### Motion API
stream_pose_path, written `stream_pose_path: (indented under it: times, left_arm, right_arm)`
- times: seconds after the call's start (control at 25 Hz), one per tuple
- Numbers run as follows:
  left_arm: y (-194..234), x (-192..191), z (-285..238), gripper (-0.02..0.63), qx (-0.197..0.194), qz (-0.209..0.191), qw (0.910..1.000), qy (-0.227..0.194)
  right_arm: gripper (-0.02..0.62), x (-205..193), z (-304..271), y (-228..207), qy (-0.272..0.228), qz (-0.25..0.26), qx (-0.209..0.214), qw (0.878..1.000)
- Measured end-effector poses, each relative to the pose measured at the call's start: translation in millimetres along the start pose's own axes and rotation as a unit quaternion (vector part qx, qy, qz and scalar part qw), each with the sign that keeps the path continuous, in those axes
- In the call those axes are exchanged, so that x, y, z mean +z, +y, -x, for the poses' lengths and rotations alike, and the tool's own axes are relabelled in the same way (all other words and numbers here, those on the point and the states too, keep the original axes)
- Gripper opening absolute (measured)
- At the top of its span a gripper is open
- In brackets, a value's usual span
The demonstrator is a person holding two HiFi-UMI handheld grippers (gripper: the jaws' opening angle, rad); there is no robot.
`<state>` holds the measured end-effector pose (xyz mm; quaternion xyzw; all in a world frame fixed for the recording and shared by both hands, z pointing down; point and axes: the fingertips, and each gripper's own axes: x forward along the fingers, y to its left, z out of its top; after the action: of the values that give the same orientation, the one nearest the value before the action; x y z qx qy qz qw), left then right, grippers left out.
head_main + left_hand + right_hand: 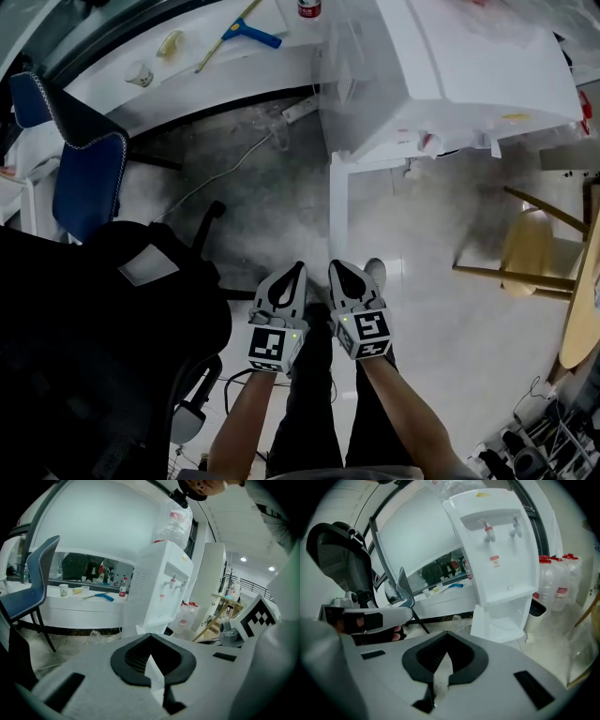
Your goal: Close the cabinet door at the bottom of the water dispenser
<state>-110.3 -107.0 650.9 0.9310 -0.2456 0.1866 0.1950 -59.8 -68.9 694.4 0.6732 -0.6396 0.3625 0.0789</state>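
I hold the left tool (297, 272) and right tool (336, 270) side by side, both pinched closed and empty. Just ahead on the floor (267, 202), the dispenser (459, 75) stands with its door (338, 216) swung open.

Floor (272, 202) under you: rough grey concrete toward the counter, paler glossy tile on your right.

Standing on it:
- water dispenser (450, 75), with its bottom cabinet door (338, 206) swung open
- blue chair (84, 159)
- black office chair (94, 319), at your left
- wooden chair (530, 253), at your right
- spare water bottles (555, 585), beside the dispenser

A white power strip (298, 110) lies near the dispenser's foot, and its cable (216, 173) trails over the concrete.

White counter (187, 70) carries a paper cup (141, 73), a blue-and-yellow scraper (251, 36) and a red-labelled bottle (308, 8).
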Motion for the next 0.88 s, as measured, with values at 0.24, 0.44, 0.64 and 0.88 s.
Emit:
stream_pose_path:
  times: [0.24,0.44,0.64,0.88]
  left_arm:
    - [7.4,-26.0,-8.0,0.005,-0.005,-0.008,0.9998,0.015]
    - [11.7,-48.8,-13.4,0.005,-0.017,-0.029,0.9990,0.030]
    - [17.2,-61.9,-18.0,0.005,-0.018,-0.031,0.9984,0.044]
    - [18.1,-66.2,-23.6,0.005,-0.023,-0.036,0.9979,0.050]
  right_arm:
    - [0.008,-35.1,-33.9,-6.5,0.042,-0.005,-0.003,0.999]
    - [0.008,-63.0,-53.1,-12.1,0.079,-0.018,-0.017,0.997]
    - [0.008,-81.5,-65.7,-19.6,0.104,-0.029,-0.031,0.994]
    - [0.006,-89.4,-70.9,-31.2,0.120,-0.041,-0.043,0.991]
